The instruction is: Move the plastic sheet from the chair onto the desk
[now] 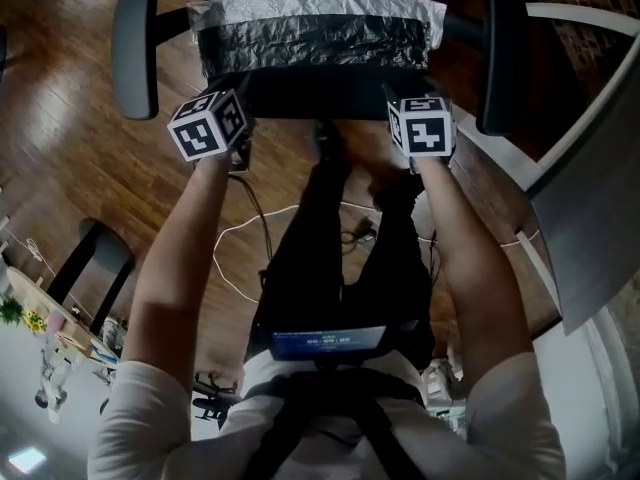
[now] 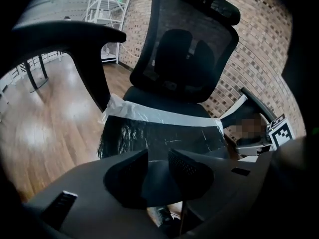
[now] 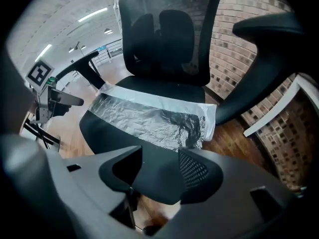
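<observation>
- Head view: chair fills the upper frame, with its seat at top centre.
- Sheet lies flat across the seat, crinkled, with a white strip along its far edge.
- Left gripper, lower centre of its view: jaws apart, empty, short of the sheet's near edge.
- Right gripper: jaws wide apart, nothing between them, clear of the sheet.

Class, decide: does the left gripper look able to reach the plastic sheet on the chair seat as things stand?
Probably yes. The left gripper has open, empty jaws aimed at the plastic sheet, and nothing lies between; the armrest stands off to the side.
</observation>
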Demonstrator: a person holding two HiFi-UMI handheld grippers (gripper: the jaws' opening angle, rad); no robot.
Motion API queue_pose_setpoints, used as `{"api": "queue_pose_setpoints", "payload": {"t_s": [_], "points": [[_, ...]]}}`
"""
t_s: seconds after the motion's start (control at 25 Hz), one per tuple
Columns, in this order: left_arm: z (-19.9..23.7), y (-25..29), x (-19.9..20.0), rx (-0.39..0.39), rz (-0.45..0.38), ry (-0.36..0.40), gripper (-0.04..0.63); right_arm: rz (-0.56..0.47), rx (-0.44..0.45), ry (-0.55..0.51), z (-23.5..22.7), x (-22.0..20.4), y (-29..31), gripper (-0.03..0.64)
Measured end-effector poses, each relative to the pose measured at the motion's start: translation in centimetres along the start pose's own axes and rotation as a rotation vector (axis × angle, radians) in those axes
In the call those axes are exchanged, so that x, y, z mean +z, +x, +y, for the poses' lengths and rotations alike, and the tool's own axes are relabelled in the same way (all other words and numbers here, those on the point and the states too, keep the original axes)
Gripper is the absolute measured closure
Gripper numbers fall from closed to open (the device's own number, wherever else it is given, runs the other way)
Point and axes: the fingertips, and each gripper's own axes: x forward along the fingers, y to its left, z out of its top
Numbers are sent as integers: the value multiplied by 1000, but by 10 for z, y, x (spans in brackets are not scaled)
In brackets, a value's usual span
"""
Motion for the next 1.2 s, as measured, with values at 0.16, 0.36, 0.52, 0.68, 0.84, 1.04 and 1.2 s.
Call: {"api": "queue_pose_setpoints", "payload": {"t_s": [0.16,0.36,0.52,0.68,0.84,1.04,1.2], "points": [[25,20,-1,36,3,2,436,10,-58,19,-25,3,27,347],[45,34,6,83,-26,55,416,19,-96,61,-46,6,48,347],[59,42,1,135,-20,63,402,34,-108,106,-53,4,59,347],[78,49,-8,188,17,67,380,63,-103,112,-54,1,66,353],[89,58,-15,212,52,81,384,53,-100,97,-52,8,71,379],[84,60,-15,227,75,157,595,39,-119,59,-52,10,67,604],[84,53,-15,204,74,159,595,41,-152,42,-55,3,60,606]]}}
